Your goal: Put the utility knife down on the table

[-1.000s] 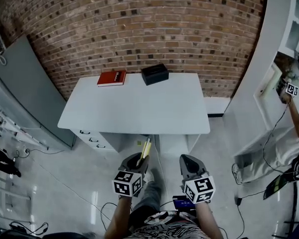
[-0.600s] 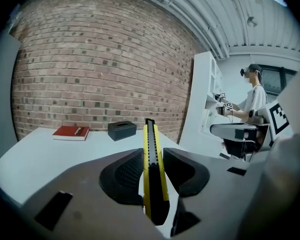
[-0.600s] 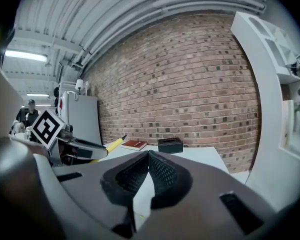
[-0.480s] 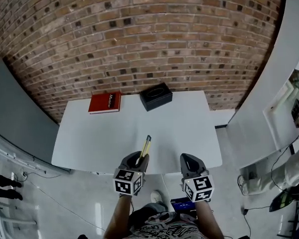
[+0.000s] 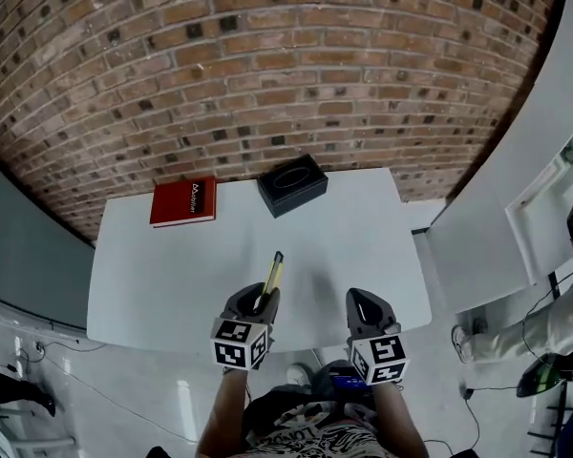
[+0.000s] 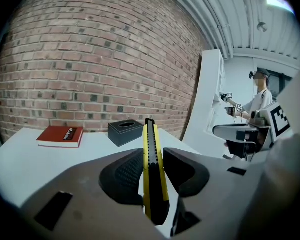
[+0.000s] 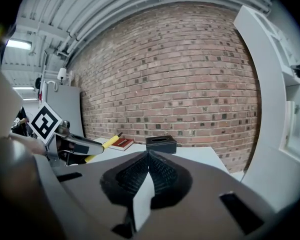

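A yellow and black utility knife (image 5: 271, 276) sticks forward out of my left gripper (image 5: 259, 302), whose jaws are shut on its handle. It hangs over the near part of the white table (image 5: 172, 275). In the left gripper view the knife (image 6: 151, 164) runs straight ahead between the two dark pads, and its tip points toward the brick wall. My right gripper (image 5: 366, 309) is level with the left one, at the table's front edge, shut with nothing in it; its pads (image 7: 157, 173) touch. The knife (image 7: 104, 143) also shows at the left of the right gripper view.
A red book (image 5: 183, 201) and a black tissue box (image 5: 292, 184) lie at the table's far edge against the brick wall. A grey panel stands to the left, a white cabinet (image 5: 516, 208) to the right. A person (image 6: 257, 101) stands at the far right.
The view has come forward over the table. Both grippers, earlier short of the front edge, now reach over it, the knife still in the left one.
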`<action>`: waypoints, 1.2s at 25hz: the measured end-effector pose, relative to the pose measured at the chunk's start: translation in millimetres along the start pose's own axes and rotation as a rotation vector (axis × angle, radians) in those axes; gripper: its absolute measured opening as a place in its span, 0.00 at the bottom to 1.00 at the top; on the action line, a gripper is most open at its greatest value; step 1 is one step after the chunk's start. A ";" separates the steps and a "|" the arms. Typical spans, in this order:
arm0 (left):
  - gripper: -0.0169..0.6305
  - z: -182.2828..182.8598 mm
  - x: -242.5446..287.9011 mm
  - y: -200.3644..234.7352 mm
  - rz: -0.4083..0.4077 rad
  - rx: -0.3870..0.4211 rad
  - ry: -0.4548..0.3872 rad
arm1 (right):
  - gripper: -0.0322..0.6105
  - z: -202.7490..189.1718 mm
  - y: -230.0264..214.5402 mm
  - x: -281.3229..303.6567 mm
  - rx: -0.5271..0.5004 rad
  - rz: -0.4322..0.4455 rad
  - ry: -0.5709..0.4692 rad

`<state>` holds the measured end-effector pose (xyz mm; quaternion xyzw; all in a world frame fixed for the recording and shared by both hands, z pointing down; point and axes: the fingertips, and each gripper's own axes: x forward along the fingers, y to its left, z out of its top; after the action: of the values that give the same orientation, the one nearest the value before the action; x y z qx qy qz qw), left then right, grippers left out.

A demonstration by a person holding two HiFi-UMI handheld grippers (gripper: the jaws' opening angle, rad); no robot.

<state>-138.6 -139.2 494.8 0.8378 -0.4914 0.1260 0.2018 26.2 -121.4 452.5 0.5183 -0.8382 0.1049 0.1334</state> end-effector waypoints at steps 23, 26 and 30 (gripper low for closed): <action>0.22 -32.1 39.2 -5.7 -0.010 -0.038 0.100 | 0.05 -23.7 -19.8 11.5 0.013 0.007 0.061; 0.22 -38.8 47.4 -4.8 -0.010 -0.041 0.121 | 0.05 -29.2 -25.6 17.4 0.017 0.006 0.079; 0.22 -48.0 56.5 -3.0 -0.008 -0.050 0.143 | 0.05 -39.9 -33.6 24.2 0.026 0.010 0.111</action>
<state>-109.2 -159.4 559.9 0.8233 -0.4754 0.1723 0.2577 50.6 -144.0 499.5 0.5091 -0.8307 0.1451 0.1721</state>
